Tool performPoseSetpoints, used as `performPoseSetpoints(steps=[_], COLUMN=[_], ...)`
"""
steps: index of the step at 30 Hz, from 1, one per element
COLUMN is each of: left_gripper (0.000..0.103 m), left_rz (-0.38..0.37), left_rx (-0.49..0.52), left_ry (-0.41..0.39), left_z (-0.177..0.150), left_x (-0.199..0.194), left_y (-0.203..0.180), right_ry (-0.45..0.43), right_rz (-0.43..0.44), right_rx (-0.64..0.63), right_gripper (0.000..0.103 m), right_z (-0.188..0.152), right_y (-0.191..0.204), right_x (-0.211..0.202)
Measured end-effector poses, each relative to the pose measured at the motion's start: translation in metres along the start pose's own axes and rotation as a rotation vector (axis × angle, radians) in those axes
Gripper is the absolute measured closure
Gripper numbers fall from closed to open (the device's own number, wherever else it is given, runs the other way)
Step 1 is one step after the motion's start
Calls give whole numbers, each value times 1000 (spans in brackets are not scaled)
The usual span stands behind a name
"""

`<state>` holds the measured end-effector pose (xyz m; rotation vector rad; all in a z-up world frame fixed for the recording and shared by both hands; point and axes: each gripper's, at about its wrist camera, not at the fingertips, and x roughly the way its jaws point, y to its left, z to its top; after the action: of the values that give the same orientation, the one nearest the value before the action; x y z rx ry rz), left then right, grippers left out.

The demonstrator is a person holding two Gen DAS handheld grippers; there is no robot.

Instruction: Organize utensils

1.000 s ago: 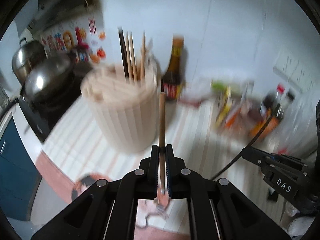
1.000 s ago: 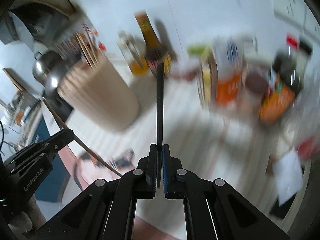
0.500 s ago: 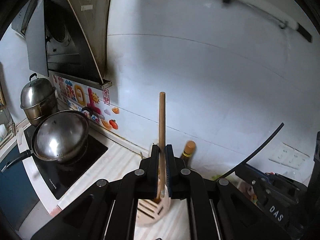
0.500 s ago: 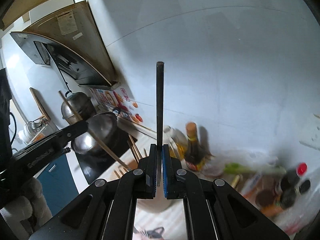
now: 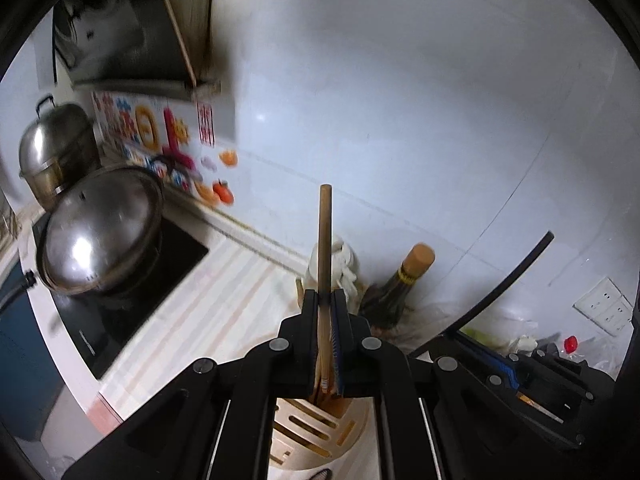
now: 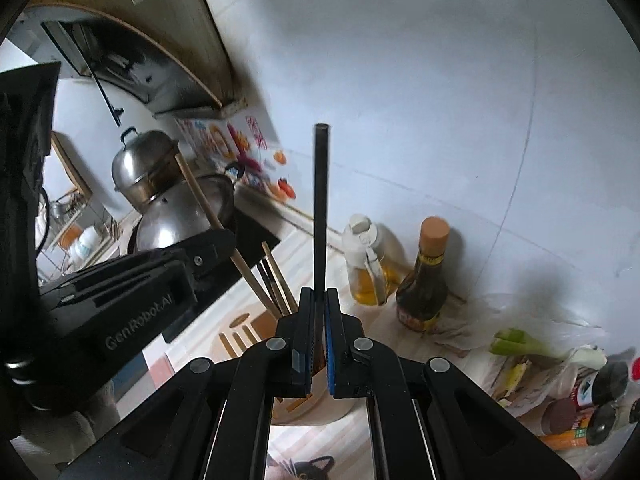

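"GenRobot.AI" on left gripper (image 6: 224, 254), bottle labels unreadable

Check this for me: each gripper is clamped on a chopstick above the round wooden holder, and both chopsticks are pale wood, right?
Not quite. The left gripper clamps a pale wooden chopstick, but the right gripper's chopstick is black, as the right wrist view shows. Both are above the round wooden holder.

Dim, soft-blurred, fisheye-warped edges

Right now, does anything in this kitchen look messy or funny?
Nothing looks spilled or broken. Each gripper just clamps one chopstick above the wooden holder: left gripper a wooden chopstick, right gripper a black chopstick.
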<state>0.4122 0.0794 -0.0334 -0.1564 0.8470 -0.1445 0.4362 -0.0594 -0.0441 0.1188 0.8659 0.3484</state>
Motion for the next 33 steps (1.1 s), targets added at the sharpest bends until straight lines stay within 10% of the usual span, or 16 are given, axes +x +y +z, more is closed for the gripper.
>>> performPoseSetpoints(steps=[6, 8, 12, 19, 25, 33], left_gripper=[94, 92, 22, 0, 0, 0], left_rz=[-24, -4, 61, 212, 341, 388], left_rx=[-86, -86, -91, -78, -53, -78], left_ry=[76, 54, 1, -45, -39, -47], left_z=[-1, -2, -3, -36, -74, -100], left_x=[1, -8, -22, -32, -24, -28], left_y=[12, 12, 19, 36, 43, 42], right_ry=[82, 76, 61, 64, 66, 20], right_rz=[29, 41, 43, -68, -147, -220], right_rx=[30, 54, 87, 56, -22, -83], right_gripper=[96, 76, 62, 39, 1, 1], right_z=[1, 1, -1, -30, -58, -73], right_y=[-12, -18, -28, -33, -22, -18], right_x=[14, 11, 3, 3, 17, 12])
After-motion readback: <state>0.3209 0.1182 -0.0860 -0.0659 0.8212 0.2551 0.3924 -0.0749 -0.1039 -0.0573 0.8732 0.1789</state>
